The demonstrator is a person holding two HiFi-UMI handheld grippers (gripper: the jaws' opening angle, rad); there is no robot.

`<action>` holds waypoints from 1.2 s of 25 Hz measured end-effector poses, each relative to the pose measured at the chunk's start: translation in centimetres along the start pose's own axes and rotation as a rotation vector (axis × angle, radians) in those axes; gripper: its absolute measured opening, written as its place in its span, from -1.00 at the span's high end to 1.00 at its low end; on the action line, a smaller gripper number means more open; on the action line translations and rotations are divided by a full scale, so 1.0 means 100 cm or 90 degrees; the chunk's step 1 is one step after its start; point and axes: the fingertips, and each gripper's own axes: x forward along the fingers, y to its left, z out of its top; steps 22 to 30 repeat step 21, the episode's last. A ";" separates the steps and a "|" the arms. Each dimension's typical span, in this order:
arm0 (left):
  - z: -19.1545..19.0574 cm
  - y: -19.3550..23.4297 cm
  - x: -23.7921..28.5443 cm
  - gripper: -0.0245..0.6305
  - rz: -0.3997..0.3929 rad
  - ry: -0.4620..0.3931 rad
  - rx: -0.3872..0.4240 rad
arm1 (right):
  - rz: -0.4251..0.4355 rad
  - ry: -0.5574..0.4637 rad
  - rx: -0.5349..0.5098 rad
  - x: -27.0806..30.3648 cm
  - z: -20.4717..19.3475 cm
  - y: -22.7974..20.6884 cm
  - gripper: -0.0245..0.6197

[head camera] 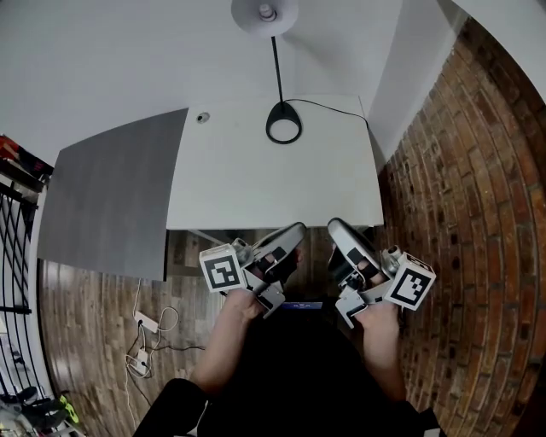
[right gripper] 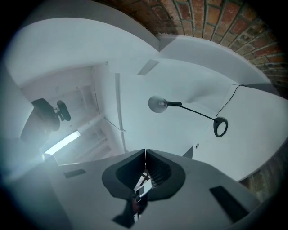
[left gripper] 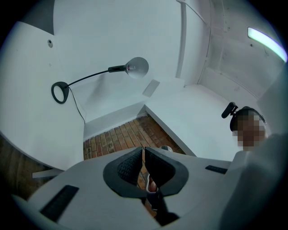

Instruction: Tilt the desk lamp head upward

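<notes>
1. Grey plastic left tongs (head camera: 297, 231) sit in the person's left hand (head camera: 246, 300), just short of the desk's near edge. Their black ribbed pads (left gripper: 128, 167) meet at the tips, with nothing between them.
2. Beside them, the right tongs (head camera: 335, 227) are in the right hand (head camera: 377, 317). They are likewise closed tip to tip and empty. Both pairs of tongs are clear of the desk and well apart from the lamp.
3. Each pair of tongs carries a marker cube (head camera: 223, 270) at its outer side.
4. Beyond the tips lies the white desk (head camera: 256, 183), bare across its near half. A grey panel (head camera: 111, 201) adjoins its left side.
5. The lamp (head camera: 277, 68) stands at the back of the desk, towards the right. Its black ring base (head camera: 283, 123) rests on the desk top, and a thin black stem rises from it.
6. A cable (head camera: 334, 107) runs from the base towards the back right corner.
7. The lamp head (head camera: 265, 13), a pale round shade, hangs above the back edge, and its bulb shows inside it.
8. A white wall (head camera: 102, 60) is behind the desk and a brick wall (head camera: 478, 213) is on the right. On the wooden floor (head camera: 85, 316) to the left lies a power strip (head camera: 147, 323).
</notes>
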 end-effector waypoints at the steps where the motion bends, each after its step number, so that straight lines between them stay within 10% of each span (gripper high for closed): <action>1: -0.001 0.000 0.000 0.88 0.000 0.001 0.001 | 0.003 0.001 0.006 0.000 -0.001 0.001 0.87; 30: -0.017 -0.006 0.002 0.88 0.015 0.019 0.017 | 0.015 0.007 -0.001 -0.014 -0.005 0.008 0.87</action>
